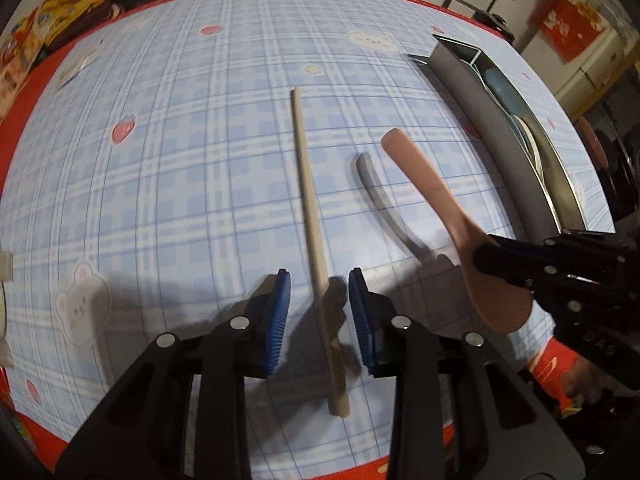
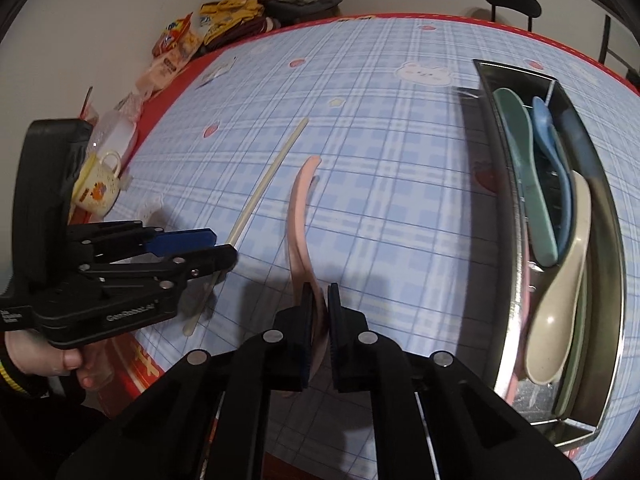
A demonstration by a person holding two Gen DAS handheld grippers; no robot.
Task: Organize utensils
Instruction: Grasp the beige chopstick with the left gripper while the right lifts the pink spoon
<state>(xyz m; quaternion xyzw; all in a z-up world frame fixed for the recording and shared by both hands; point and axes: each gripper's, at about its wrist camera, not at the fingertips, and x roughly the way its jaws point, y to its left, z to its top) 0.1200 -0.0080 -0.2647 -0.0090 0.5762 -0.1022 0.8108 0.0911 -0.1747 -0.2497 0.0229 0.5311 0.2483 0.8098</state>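
The left gripper [image 1: 319, 312] is made of matte black plastic. It has two angular black arms, and each arm carries round silver rivets [image 1: 240, 323]. Its two fingers wear bright blue ribbed pads [image 1: 280, 320]. On its side, seen from the right wrist, there is small white lettering, too blurred to read. The hand [image 2: 44, 354] on its handle wears a dark sleeve cuff [image 2: 8, 378] with a thin yellow stripe.

The right gripper [image 2: 320, 320] has the same black body and silver rivets, with dark blue pads. Beside it a red sleeve [image 1: 554, 364] with a light mark shows.
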